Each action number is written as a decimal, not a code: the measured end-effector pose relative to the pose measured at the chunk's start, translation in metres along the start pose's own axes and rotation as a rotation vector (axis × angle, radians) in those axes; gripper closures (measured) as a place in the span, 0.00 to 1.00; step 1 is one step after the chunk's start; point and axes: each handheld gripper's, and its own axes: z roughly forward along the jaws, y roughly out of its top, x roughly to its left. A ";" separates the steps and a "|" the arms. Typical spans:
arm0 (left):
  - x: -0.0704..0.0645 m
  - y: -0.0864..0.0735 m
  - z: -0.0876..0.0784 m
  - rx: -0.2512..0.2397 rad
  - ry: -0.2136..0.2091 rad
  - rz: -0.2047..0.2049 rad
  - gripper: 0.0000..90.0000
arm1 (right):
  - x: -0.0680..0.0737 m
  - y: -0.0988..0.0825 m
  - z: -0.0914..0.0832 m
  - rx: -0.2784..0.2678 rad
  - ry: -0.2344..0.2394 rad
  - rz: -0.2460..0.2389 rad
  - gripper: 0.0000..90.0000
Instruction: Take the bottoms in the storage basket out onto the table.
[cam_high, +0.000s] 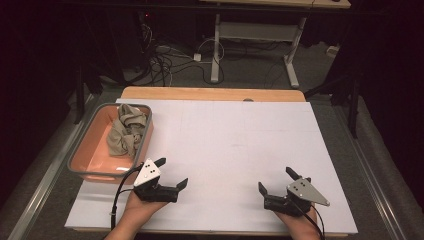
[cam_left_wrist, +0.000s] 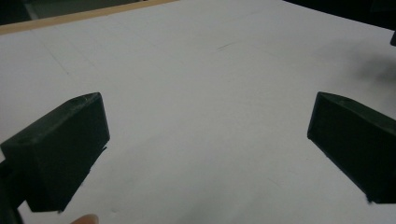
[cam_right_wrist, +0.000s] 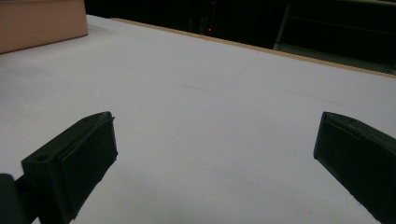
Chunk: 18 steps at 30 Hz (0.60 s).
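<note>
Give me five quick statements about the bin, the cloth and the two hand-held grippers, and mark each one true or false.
1. The crumpled cloth lies inside the pink bin. True.
2. The left hand-held gripper is shut on the cloth. False: its jaws stand wide open over the bare white board and hold nothing.
3. The right hand-held gripper is open and holds nothing. True.
4. The bin sits at the right side of the board. False: it sits at the left edge, ahead of the left hand-held gripper.
5. The cloth is folded flat. False: it is bunched in a heap at the far end of the bin.
</note>
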 end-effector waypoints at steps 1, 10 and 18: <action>-0.003 0.003 -0.002 -0.004 -0.002 0.004 0.00 | 0.000 0.000 0.000 -0.002 0.001 0.000 0.00; -0.010 0.015 -0.012 0.013 -0.009 0.027 0.00 | 0.001 0.000 0.001 0.002 0.007 -0.004 0.00; -0.006 0.022 -0.022 0.010 -0.001 0.028 0.00 | 0.001 0.000 0.001 0.014 0.017 0.001 0.00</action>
